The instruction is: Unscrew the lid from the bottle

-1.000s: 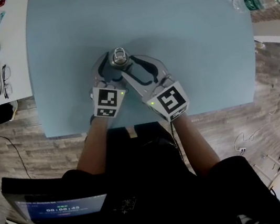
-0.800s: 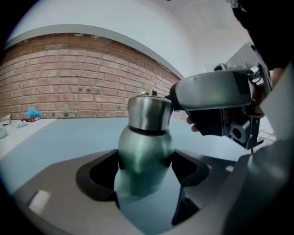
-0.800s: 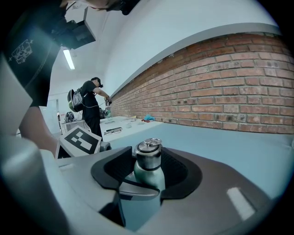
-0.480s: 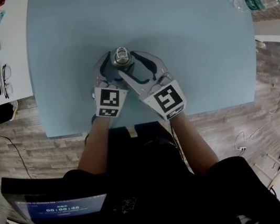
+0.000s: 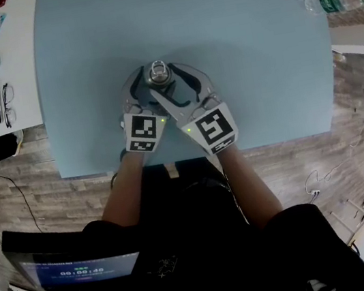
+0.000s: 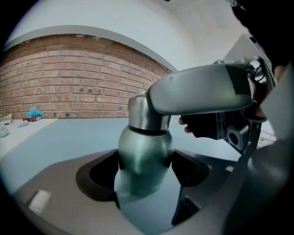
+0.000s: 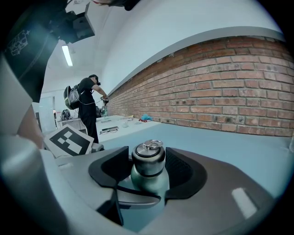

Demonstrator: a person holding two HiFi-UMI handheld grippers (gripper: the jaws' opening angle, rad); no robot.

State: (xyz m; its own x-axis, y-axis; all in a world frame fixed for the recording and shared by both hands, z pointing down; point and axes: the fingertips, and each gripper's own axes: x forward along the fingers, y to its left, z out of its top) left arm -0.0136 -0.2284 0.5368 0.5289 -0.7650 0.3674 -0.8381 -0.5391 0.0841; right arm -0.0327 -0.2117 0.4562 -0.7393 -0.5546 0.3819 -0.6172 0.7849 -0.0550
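The left gripper (image 6: 145, 170) fingers (image 6: 100, 173) are clamping the green bottle (image 6: 144, 149) on the counter (image 5: 241, 41); the right gripper (image 7: 148, 170) fingers (image 7: 183, 170), just opening, are loosely flanking its lid (image 7: 148, 157).

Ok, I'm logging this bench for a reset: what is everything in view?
bottle: one, green metal, upright mid-table
lid: one, silver with a ring, on the bottle
water bottle: one, clear plastic, green label, lying by the table's far right corner
table: one, light blue
glasses: one pair, dark, on the white side table
screen: one, dark, lower left
bystander: one, dark clothes, far background
left gripper: one, grey, shut on the bottle's body
right gripper: one, grey, jaws just been opening, lid between them, pads off it
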